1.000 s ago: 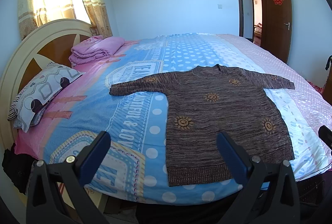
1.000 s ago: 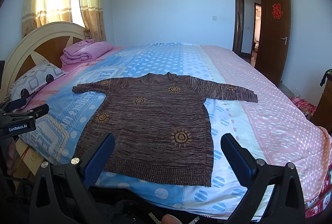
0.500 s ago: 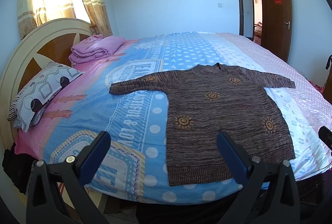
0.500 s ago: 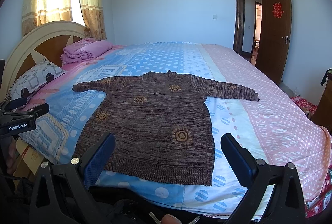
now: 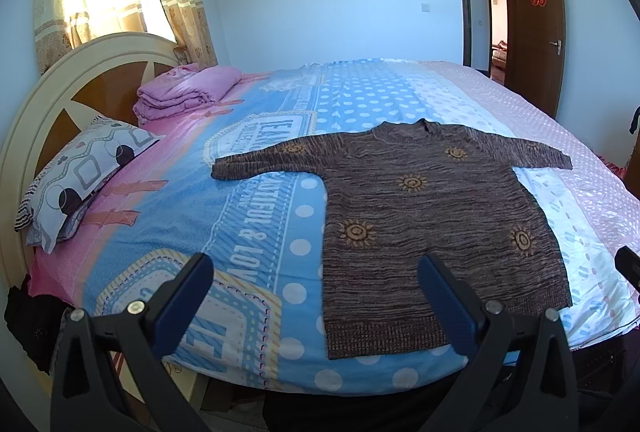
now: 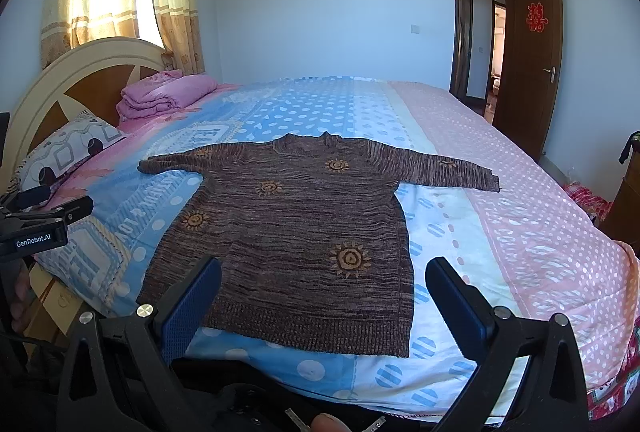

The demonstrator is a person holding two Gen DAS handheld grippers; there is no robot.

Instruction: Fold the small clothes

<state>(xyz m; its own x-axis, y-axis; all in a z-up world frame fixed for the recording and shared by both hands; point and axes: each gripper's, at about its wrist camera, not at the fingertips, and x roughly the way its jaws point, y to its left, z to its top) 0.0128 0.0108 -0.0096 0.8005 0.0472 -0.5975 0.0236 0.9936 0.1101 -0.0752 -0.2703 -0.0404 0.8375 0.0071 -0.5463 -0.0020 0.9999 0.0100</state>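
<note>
Right wrist: flat brown knit sweater (image 6: pixel 296 232)

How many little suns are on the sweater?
6 on the sweater: one on each sleeve, one on the chest, one mid-body, two lower down. The back is hidden.

Bed (image 5: pixel 256 216) with blue, pink and white dotted cover, rounded cream-and-wood headboard (image 5: pixel 52 99) at left. Brown knit sweater (image 5: pixel 432 216) lies flat near the front edge, sleeves spread. Folded pink blanket (image 5: pixel 188 91) and patterned pillow (image 5: pixel 80 175) sit beside the headboard.
</note>
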